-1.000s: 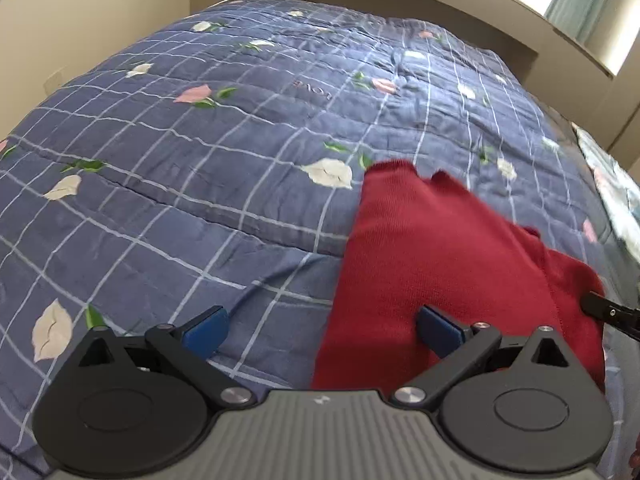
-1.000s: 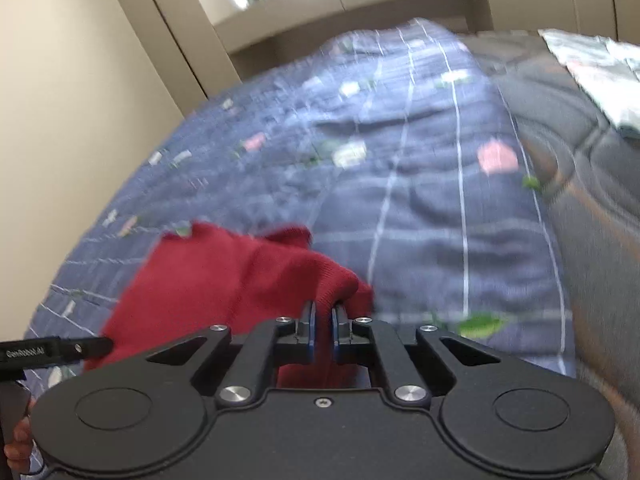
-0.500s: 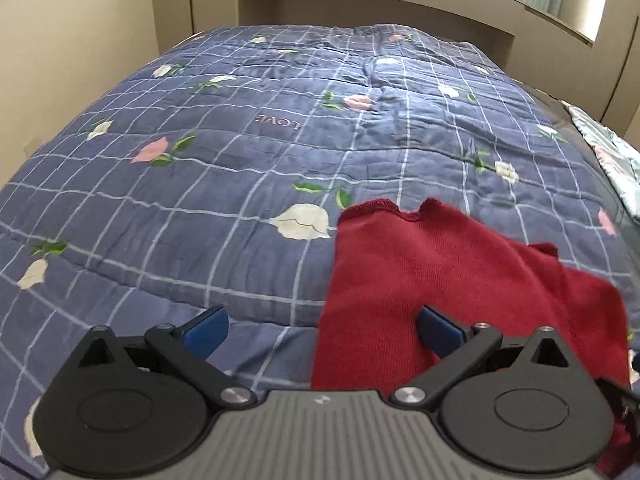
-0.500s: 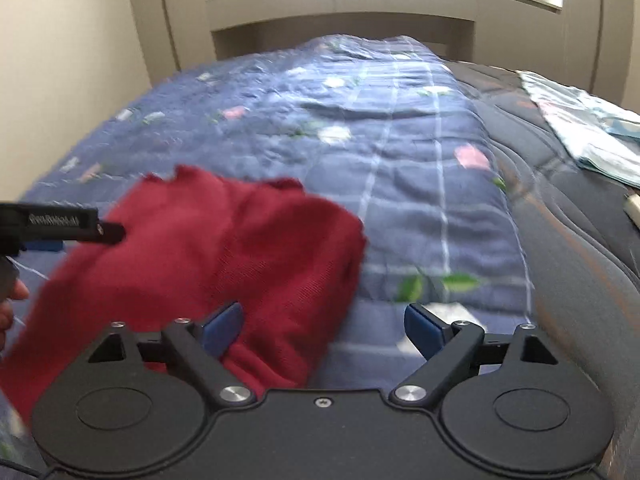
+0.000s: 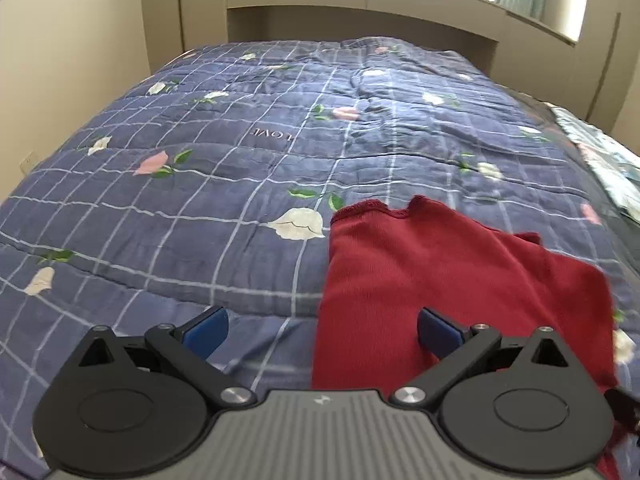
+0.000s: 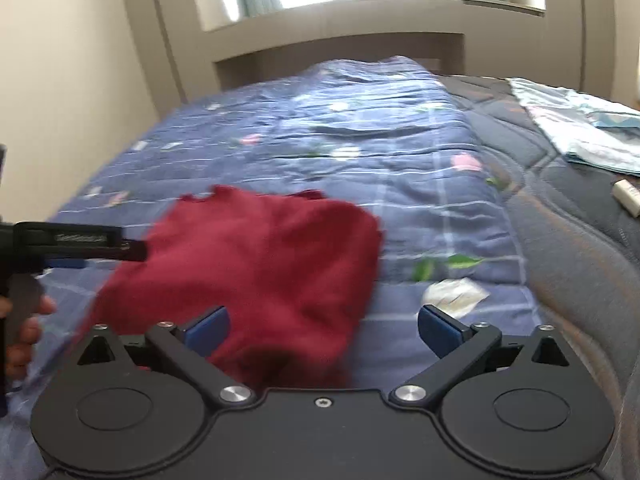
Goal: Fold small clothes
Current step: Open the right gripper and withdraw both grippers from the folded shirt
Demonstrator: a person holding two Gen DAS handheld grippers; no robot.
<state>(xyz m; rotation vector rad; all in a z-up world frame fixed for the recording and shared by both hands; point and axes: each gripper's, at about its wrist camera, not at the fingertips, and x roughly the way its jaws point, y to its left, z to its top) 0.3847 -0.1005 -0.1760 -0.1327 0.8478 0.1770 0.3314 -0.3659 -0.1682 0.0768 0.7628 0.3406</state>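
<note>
A dark red knitted garment lies folded on the blue flowered quilt. My left gripper hovers open over the garment's near left edge, its right blue pad above the cloth and its left pad above the quilt. In the right wrist view the red garment is spread ahead and to the left. My right gripper is above the garment's near right corner; its jaws are opening wide, with cloth lying below them and neither pad pressing it. The left gripper's black finger shows at the left.
A beige wall runs along the bed's left side and a headboard stands at the far end. Bare grey mattress lies right of the quilt with a pale blue cloth and a small white object. A hand grips the left tool.
My right gripper let go of the red garment's corner, opened wide and drew back to the right. The garment now lies flat. The left gripper shifted slightly and rolled, staying open.
</note>
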